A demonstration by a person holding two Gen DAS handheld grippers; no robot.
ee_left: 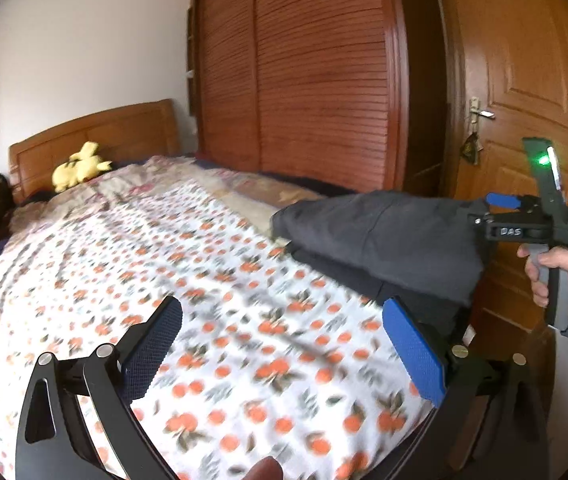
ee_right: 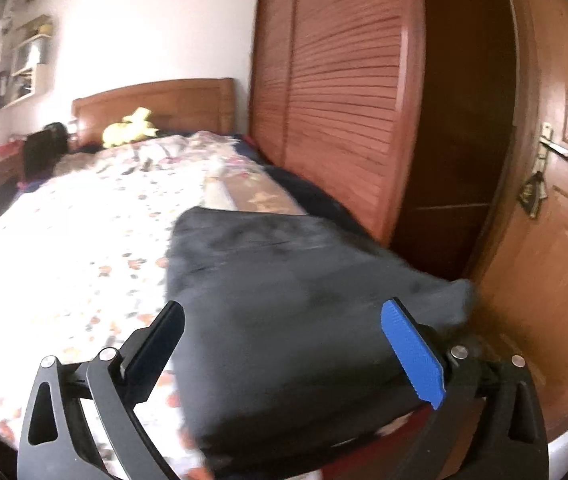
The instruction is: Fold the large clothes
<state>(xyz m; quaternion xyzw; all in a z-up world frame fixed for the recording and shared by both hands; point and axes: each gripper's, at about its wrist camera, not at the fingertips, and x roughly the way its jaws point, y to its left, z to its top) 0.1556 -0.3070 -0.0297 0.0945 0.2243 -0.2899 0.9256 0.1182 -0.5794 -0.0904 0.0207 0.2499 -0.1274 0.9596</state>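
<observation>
A dark grey garment (ee_right: 284, 280), folded into a thick pad, lies on the near right corner of the bed (ee_right: 84, 240), which has a sheet printed with oranges. My right gripper (ee_right: 285, 344) stands wide open with the garment's near end between its fingers; neither pad visibly presses on it. The left wrist view shows the garment (ee_left: 383, 240) from the side, with the right gripper (ee_left: 487, 212) at its right edge and a hand (ee_left: 563, 276) holding that gripper. To the left of the garment, my left gripper (ee_left: 287, 344) hangs open over the bare sheet (ee_left: 204, 280), with nothing between its fingers.
A louvred wooden wardrobe (ee_left: 303, 80) runs along the bed's far side. A wooden door (ee_left: 523, 80) with a metal handle stands to the right. A yellow plush toy (ee_left: 80, 168) lies by the headboard (ee_left: 96, 132). A dark bag (ee_right: 42, 148) sits at the bed's far left.
</observation>
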